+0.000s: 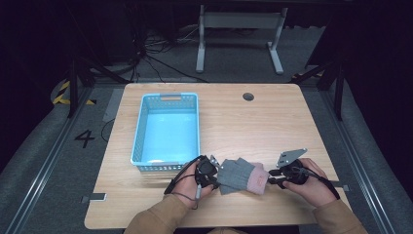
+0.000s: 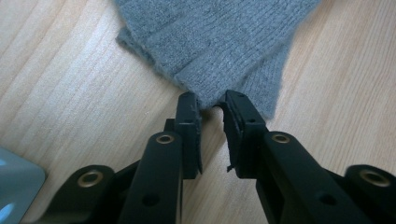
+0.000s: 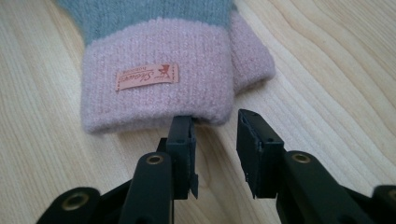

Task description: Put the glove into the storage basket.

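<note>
Table (image 1: 272, 122): pale wood-grain top, rounded corners, a round cable port (image 1: 248, 96) at about 1 o'clock from centre. Around it lay grey carpet, with black-and-yellow hazard tape (image 1: 61, 92) at the far left, a painted numeral 4 (image 1: 84, 138) on the floor at 9 o'clock, and loose cables and a white desk frame (image 1: 238, 34) at 12 o'clock in a dark room.

Light blue basket (image 1: 138, 131) stood at 10 o'clock from table centre, on the wood.

My left gripper (image 1: 208, 176) sat at 6 o'clock from the basket's near corner. In the left gripper view its jaws stood narrowly apart, with the grey fingertip end of the gloves (image 2: 215, 42) reaching just into the gap at 12 o'clock; I could not tell whether the pads pressed the knit.

The gloves (image 1: 241, 175), a stacked grey pair with pink cuffs, lay flat on the wood between my two grippers, at 6 o'clock from table centre.

My right gripper (image 1: 272, 179) was at 3 o'clock from the gloves. Its jaws stood apart; one tip met the pink cuff (image 3: 159, 93) edge, the other was clear of it. A small label (image 3: 147, 77) showed on the cuff.
</note>
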A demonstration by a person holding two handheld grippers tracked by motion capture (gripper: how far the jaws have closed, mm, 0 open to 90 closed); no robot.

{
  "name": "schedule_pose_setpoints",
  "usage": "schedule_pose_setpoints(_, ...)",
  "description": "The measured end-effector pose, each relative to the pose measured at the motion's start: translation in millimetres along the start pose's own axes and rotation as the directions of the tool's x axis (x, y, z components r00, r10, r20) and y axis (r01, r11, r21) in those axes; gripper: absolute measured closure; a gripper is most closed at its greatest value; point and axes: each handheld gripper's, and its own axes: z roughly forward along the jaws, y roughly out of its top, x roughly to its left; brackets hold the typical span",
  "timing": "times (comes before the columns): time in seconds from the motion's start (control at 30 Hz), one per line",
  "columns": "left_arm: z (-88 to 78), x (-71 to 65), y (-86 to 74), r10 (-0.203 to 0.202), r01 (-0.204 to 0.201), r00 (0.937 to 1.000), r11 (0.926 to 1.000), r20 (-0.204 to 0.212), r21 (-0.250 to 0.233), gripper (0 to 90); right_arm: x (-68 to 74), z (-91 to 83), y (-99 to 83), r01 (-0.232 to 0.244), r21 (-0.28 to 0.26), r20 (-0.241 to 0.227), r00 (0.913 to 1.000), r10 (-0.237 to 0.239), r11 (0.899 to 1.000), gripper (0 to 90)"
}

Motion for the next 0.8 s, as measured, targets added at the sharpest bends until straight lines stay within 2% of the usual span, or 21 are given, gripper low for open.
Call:
schedule_pose_setpoints(0.1,-1.7,-0.3,1.1,0.015,-0.015,0.9999,0.9999,-0.009,0.002,82.1,1.2,-0.4,1.5,0.009,-0.013,-0.011,0.9999,-0.009,1.0,68.8)
schedule_pose_setpoints(0.13,-1.7,-0.6,1.4,0.02,-0.02,0.9997,0.9998,-0.013,0.004,86.3,3.2,0.6,3.2,0.022,-0.009,-0.002,0.9998,-0.022,1.0,71.5)
schedule_pose_setpoints(0.17,-1.9,-1.1,1.7,0.022,-0.022,0.9996,0.9997,-0.016,0.006,86.3,3.2,0.6,3.2,0.022,-0.009,-0.002,0.9998,-0.022,1.0,71.5)
schedule_pose_setpoints(0.27,-3.4,-2.7,2.4,0.031,-0.03,0.9991,0.9995,-0.028,0.009,88.8,4.8,0.5,4.4,0.026,-0.001,0.011,0.9996,-0.026,1.0,83.6)
schedule_pose_setpoints(0.33,-6.0,-3.5,2.6,0.034,-0.034,0.999,0.9994,-0.028,0.007,89.3,5.5,-3.8,5.6,0.023,-0.02,0.027,0.9994,-0.023,1.0,86.1)
schedule_pose_setpoints(0.53,-21.9,-9.8,2.9,0.052,-0.053,0.9982,0.9979,-0.029,-0.037,89.5,5.5,-19.6,10.0,-0.013,-0.079,0.037,0.9992,0.016,0.997,86.5)
schedule_pose_setpoints(0.7,-34.0,-17.2,1.5,0.068,-0.069,0.9974,0.9961,-0.023,-0.054,89.5,-0.5,-23.3,15.4,-0.025,-0.118,0.055,0.998,0.031,0.993,86.5)
schedule_pose_setpoints(0.8,-34.8,-20.4,1.4,0.076,-0.077,0.9969,0.9956,-0.019,-0.053,89.5,-3.3,-21.8,17.9,-0.028,-0.124,0.055,0.9979,0.035,0.992,86.5)
